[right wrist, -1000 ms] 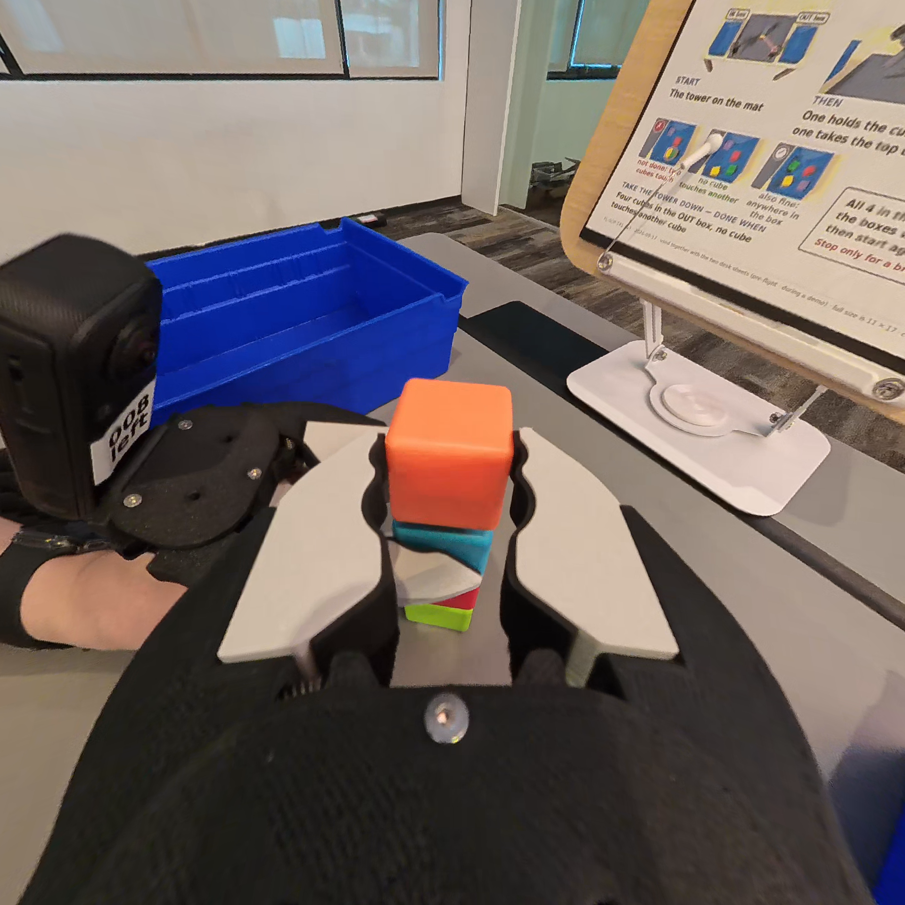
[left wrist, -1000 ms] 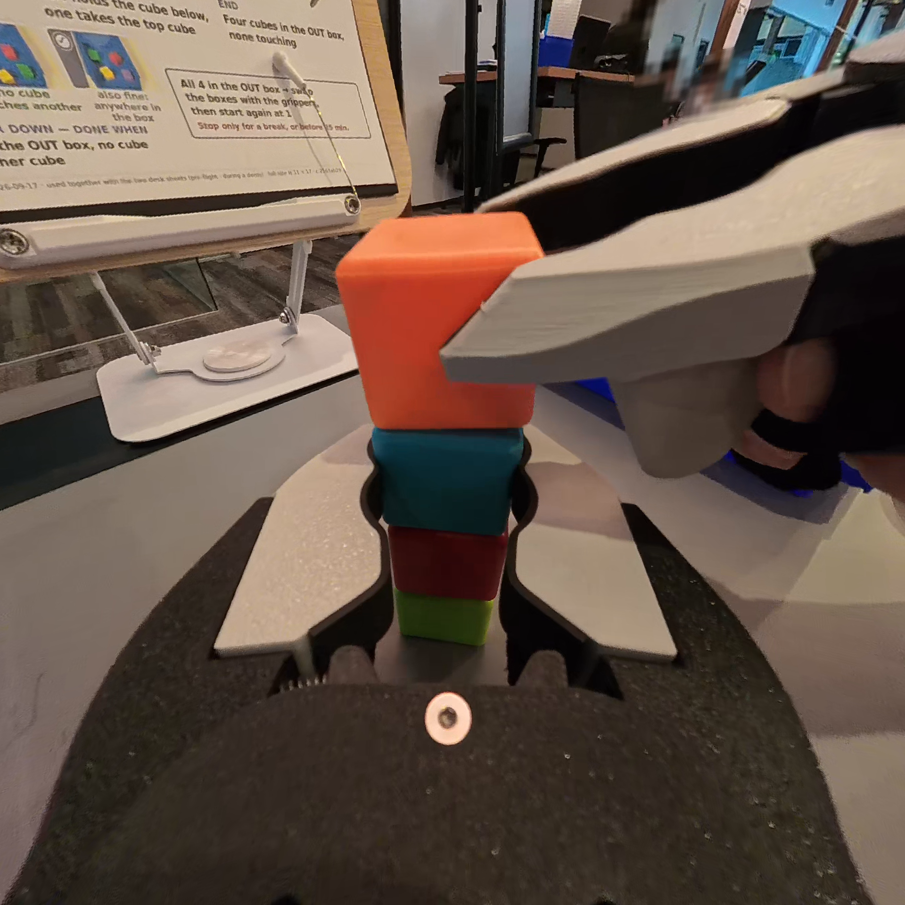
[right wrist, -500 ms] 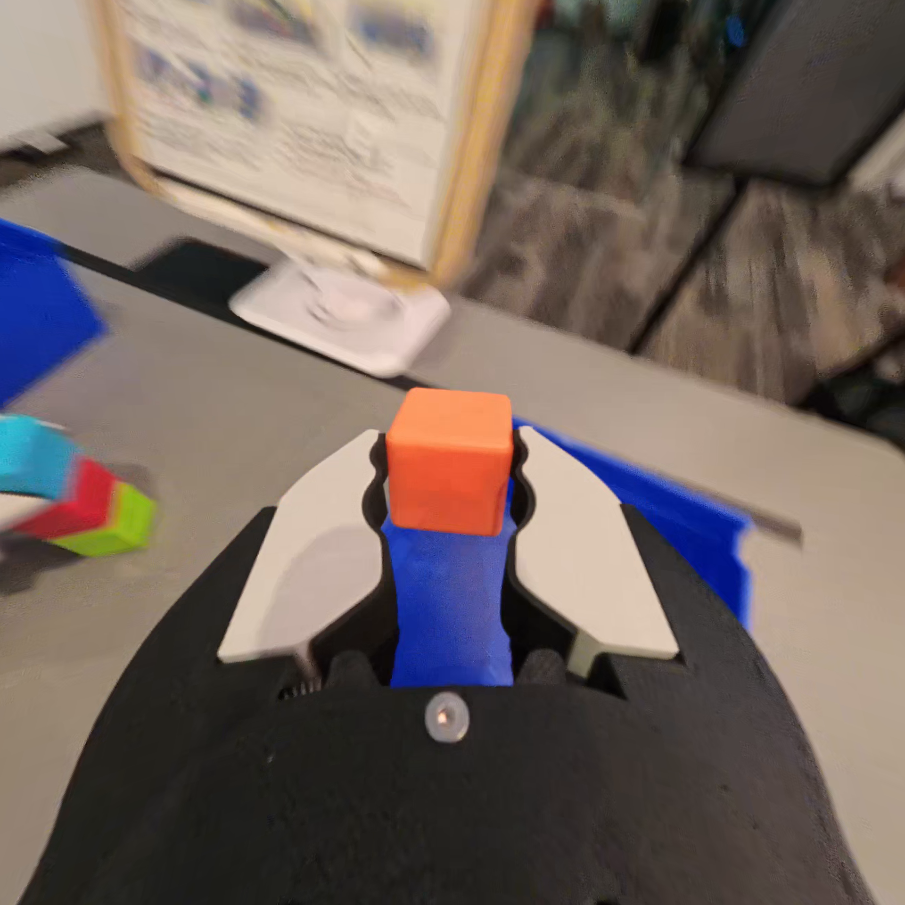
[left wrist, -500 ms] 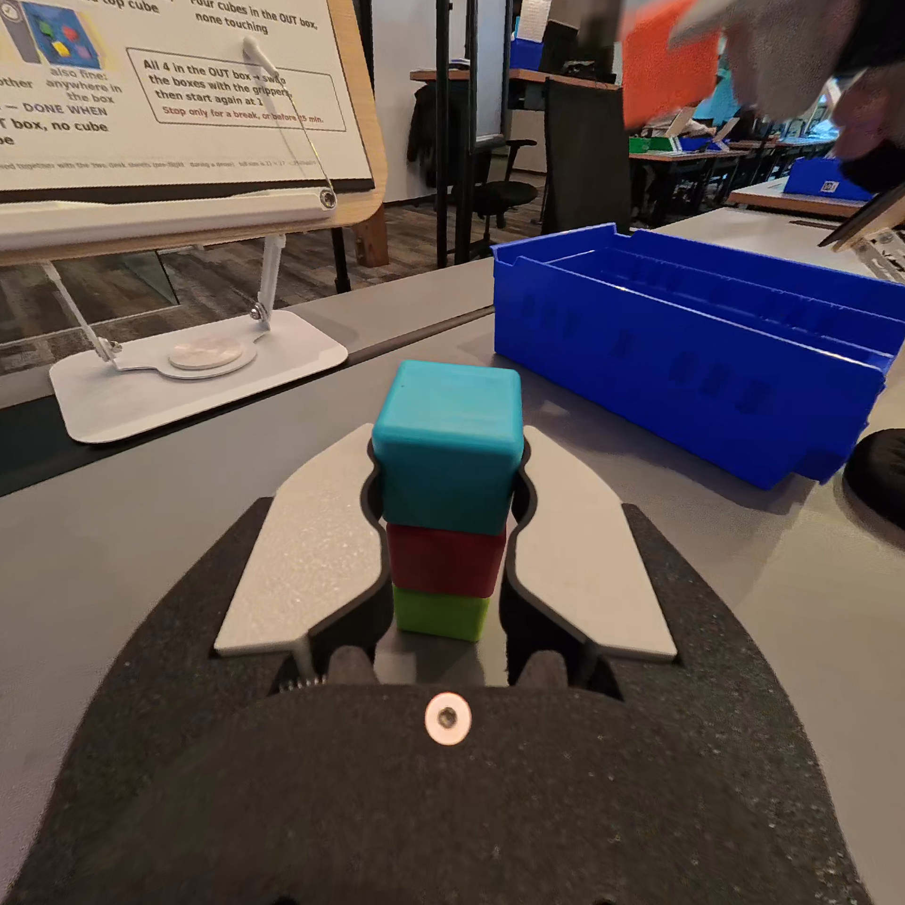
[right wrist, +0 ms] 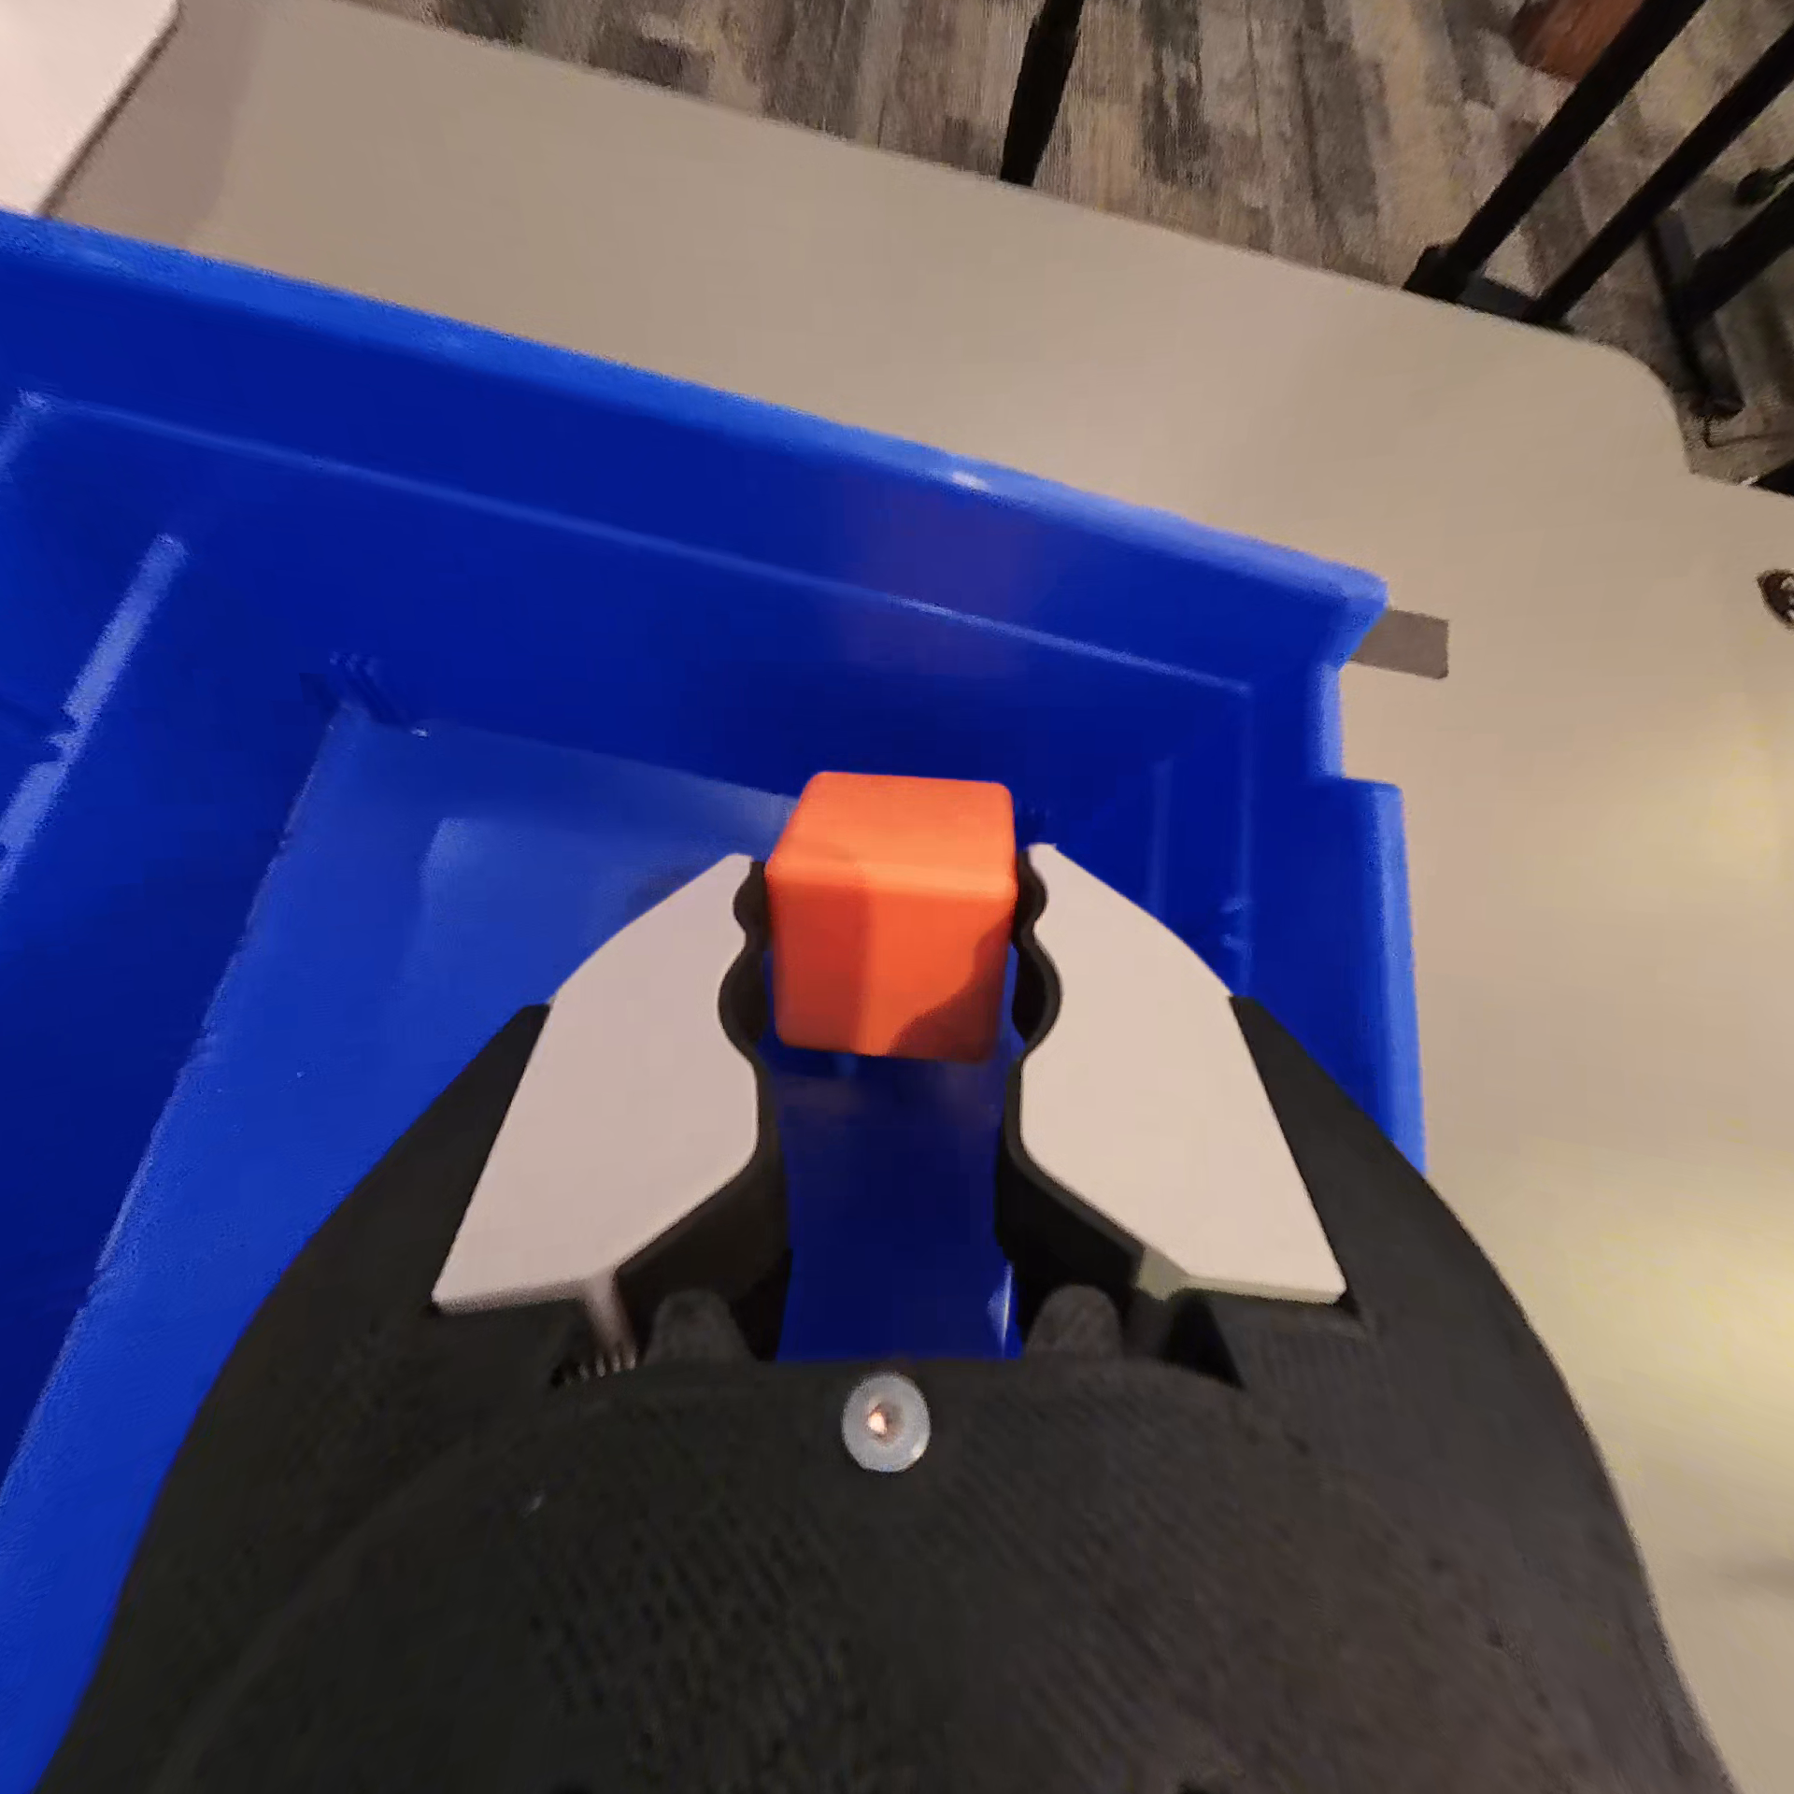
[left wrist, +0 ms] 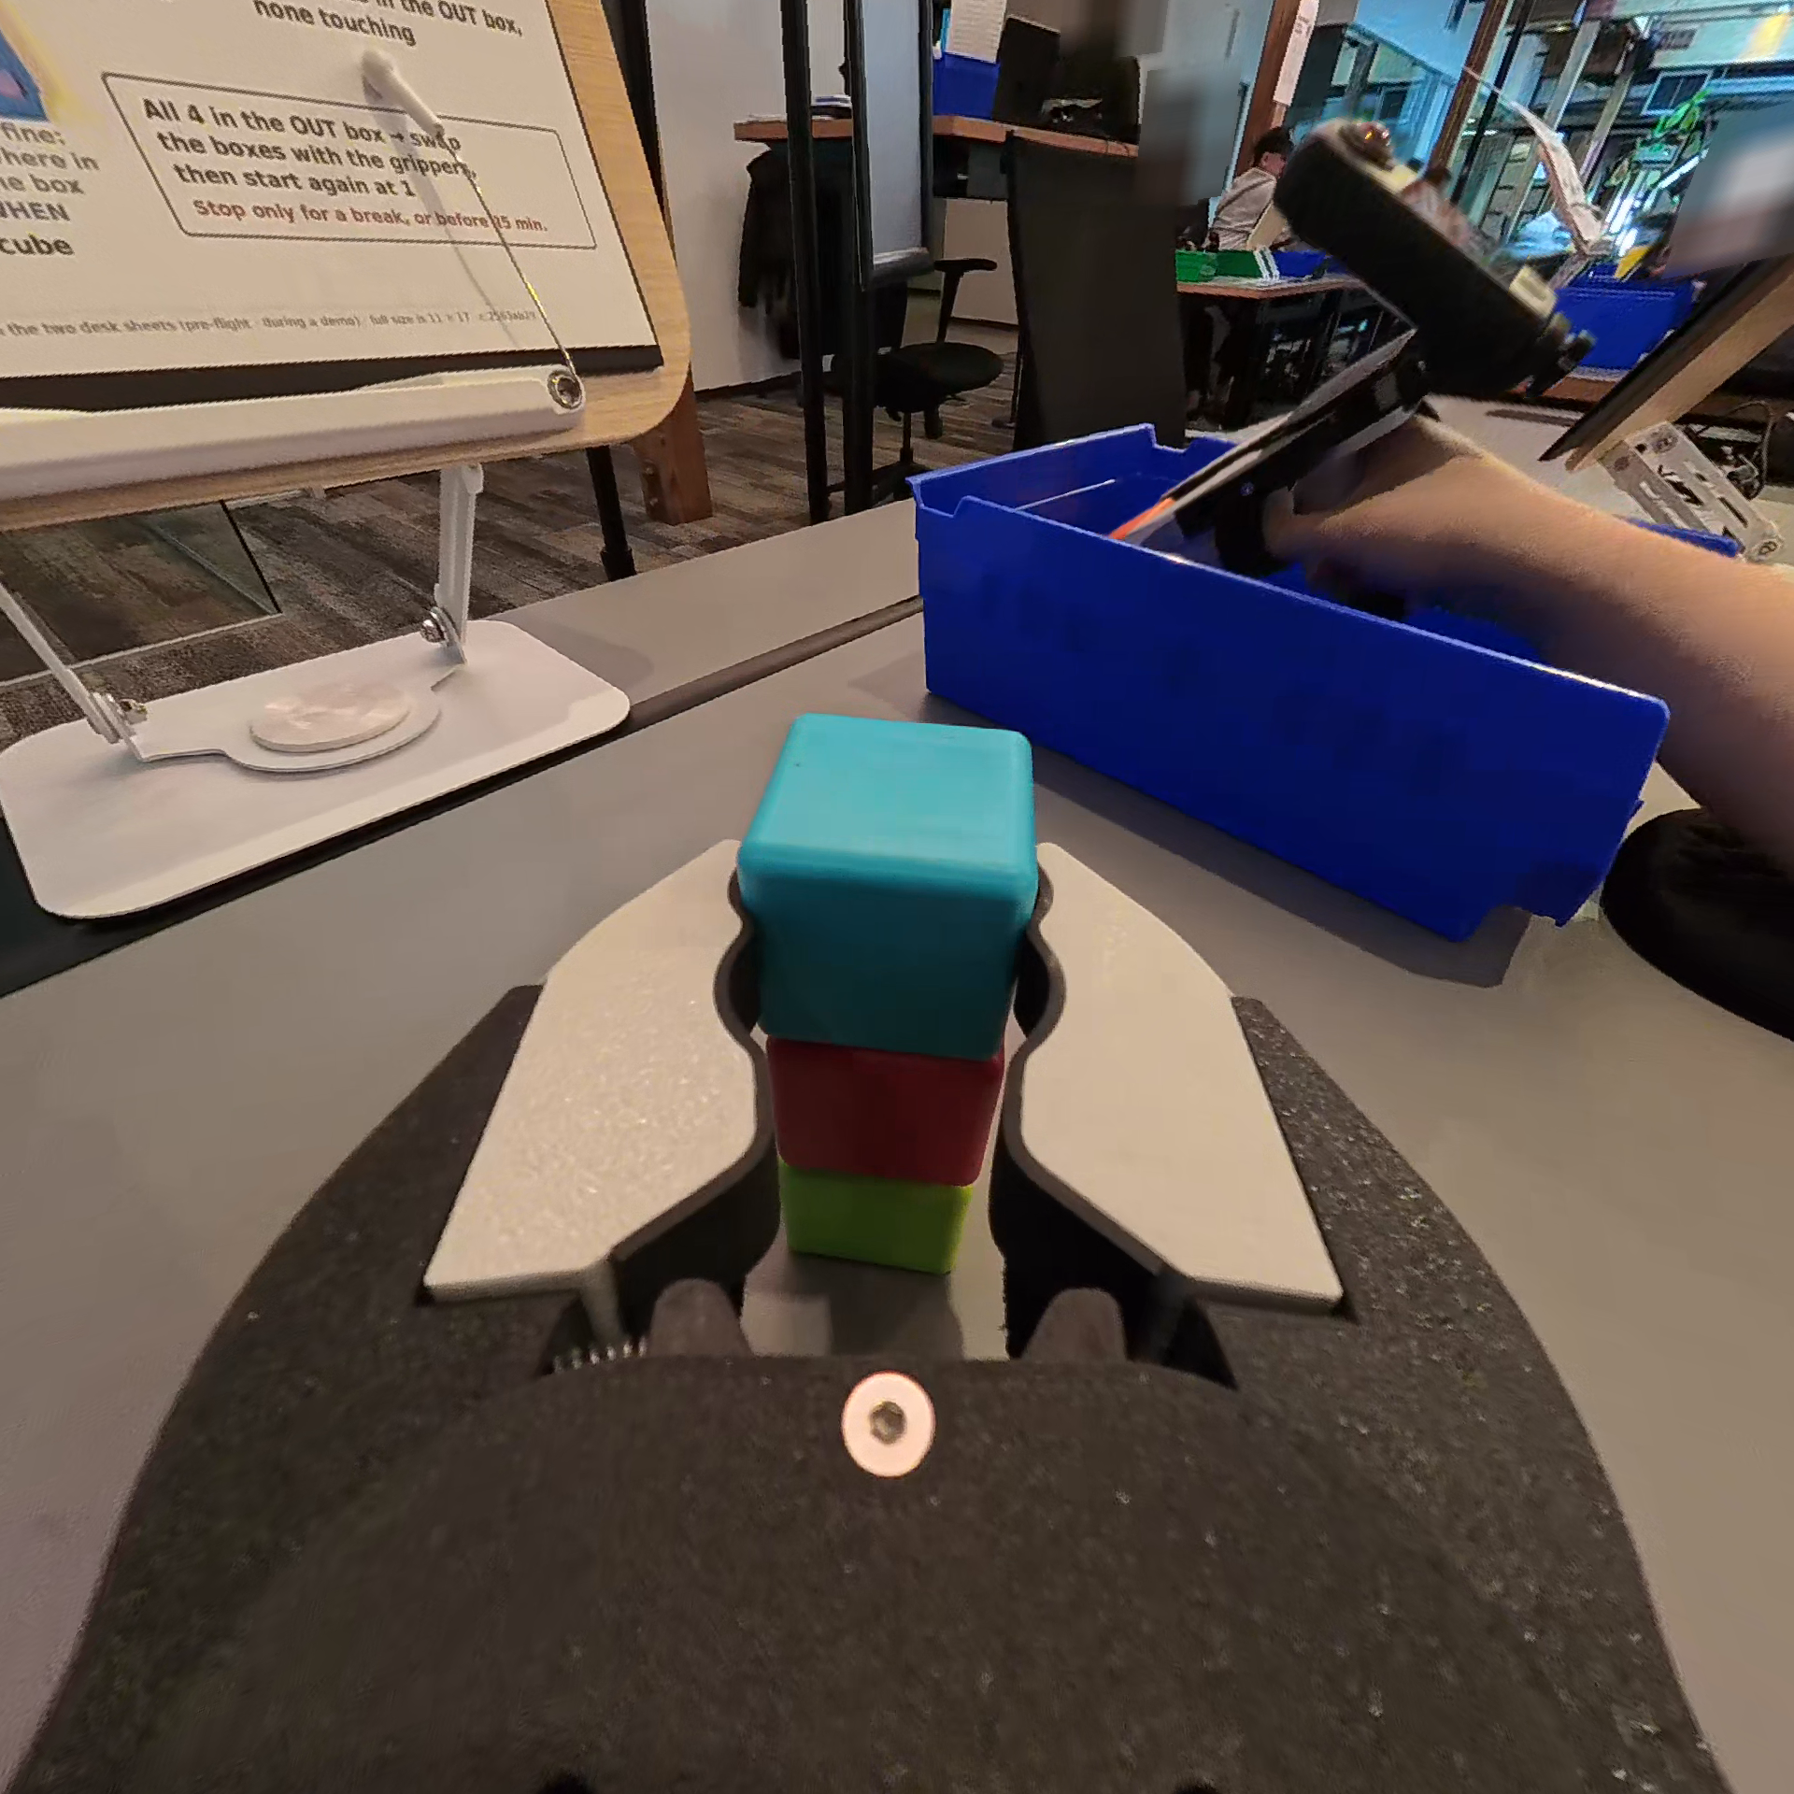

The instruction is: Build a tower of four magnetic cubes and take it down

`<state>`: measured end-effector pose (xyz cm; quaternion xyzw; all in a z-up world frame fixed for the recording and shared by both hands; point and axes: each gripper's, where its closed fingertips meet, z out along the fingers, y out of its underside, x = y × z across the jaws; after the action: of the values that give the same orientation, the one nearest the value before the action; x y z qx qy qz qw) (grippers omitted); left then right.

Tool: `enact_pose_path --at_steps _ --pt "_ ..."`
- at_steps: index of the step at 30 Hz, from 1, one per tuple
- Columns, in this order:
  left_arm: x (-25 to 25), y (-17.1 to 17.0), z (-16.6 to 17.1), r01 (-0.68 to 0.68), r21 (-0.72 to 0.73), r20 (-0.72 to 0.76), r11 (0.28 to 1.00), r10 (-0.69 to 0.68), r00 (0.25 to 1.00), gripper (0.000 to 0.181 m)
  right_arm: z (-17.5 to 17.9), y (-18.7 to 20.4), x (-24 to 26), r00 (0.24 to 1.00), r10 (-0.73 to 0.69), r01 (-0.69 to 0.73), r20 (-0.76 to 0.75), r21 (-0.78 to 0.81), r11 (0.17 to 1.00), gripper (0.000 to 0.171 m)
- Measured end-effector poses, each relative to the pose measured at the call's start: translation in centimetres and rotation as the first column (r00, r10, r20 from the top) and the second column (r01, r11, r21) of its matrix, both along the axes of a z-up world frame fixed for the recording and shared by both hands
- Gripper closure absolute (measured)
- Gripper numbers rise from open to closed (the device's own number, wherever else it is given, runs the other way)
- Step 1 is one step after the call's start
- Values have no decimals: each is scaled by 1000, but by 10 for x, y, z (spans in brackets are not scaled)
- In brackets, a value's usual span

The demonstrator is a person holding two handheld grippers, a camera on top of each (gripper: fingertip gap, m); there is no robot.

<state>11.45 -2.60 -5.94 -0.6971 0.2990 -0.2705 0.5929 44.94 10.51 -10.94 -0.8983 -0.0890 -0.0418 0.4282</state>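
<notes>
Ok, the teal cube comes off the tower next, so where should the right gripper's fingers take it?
On the teal plastic cube, grip its near and far flat faces from above. The left gripper already clamps its left and right faces, and the dark red cube sits directly beneath, so only that pair and the top are free.

A wood-backed instruction board (left wrist: 291, 194) leans on a white metal stand (left wrist: 311, 747) at the far left of the grey table (left wrist: 243, 1048). Beyond the table edge lie grey patterned carpet (right wrist: 1262, 87), a black office chair (left wrist: 932, 359) and distant desks.
</notes>
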Motion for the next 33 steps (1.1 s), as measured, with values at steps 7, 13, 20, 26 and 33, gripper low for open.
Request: enact_pose_path --at_steps 7,13,20,26,33 --pt "-1 -2 0 9 -2 -5 1000 -9 1000 132 -18 -16 5 996 1 14 92 -169 986 121" --pt "-4 -5 -1 22 -15 -18 1000 -22 1000 132 -42 -34 5 994 13 25 107 -342 939 117" --pt "-3 -6 -1 42 -23 -13 999 -42 999 132 -40 -35 3 997 1 27 83 -346 938 114" --pt "-1 -6 -9 69 -64 -15 996 -71 997 131 -15 -33 -4 997 20 3 79 -283 959 98" --pt "-1 -6 -28 68 -128 -72 989 -78 994 115 38 -34 -22 995 84 -75 61 -137 988 95"
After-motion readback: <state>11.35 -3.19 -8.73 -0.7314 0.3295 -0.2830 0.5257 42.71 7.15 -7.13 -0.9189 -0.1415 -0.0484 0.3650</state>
